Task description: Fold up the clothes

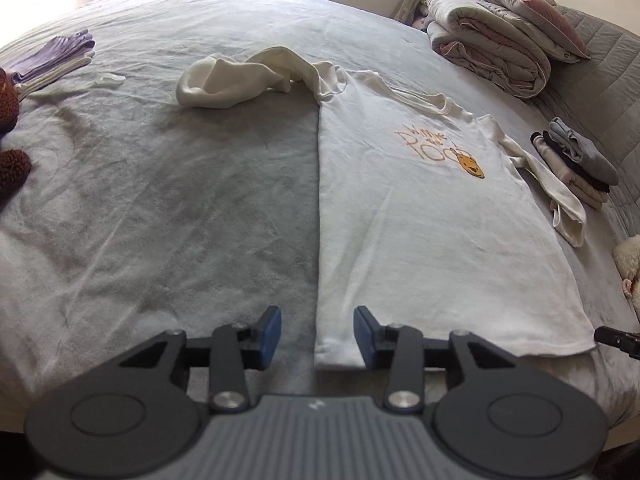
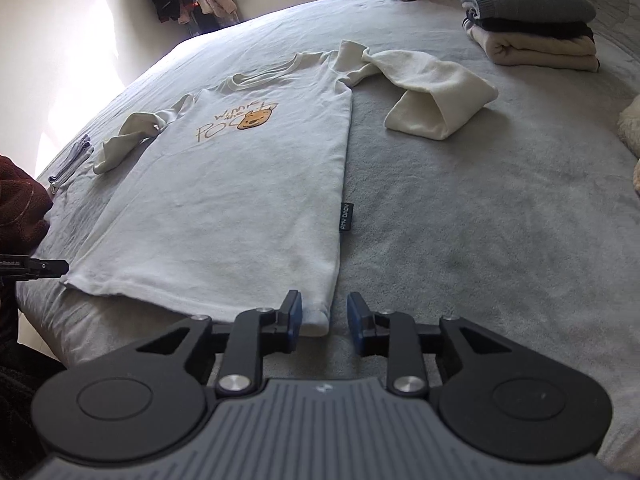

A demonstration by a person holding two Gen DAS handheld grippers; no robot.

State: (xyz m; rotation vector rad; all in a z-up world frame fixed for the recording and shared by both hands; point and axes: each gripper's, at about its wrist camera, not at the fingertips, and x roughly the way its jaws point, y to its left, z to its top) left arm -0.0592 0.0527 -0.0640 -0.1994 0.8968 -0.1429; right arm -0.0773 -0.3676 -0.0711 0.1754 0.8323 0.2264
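Spread flat on a grey bed (image 1: 160, 208), a white long-sleeved shirt (image 1: 420, 220) is lying face up, its chest showing a small orange cartoon bear print (image 1: 474, 166) beside some lettering. Seen from the left wrist view, one sleeve (image 1: 224, 80) is lying crumpled and bunched beyond the shirt's shoulder on the left, while the other sleeve (image 1: 560, 196) is trailing down along the shirt's right side.

At the near hem, the left gripper (image 1: 318, 334) is hovering with its blue-padded jaws parted partway. The shirt's bottom left corner is lying between the pads, yet they are not pressing on it. At the hem's other corner, in the right wrist view, the right gripper (image 2: 324, 318) is sitting with its jaws parted a little less; the cloth is lying against the left pad, but the right pad is standing clear, so nothing is being gripped.

Farther off, a stack of folded clothes (image 2: 532, 28) in grey, dark and cream is resting near the bed's far right side. Beyond it, a rolled quilt and pillow (image 1: 500, 36) are sitting at the head of the bed. A small folded purple and white pile (image 1: 56, 60) is lying at the far left.
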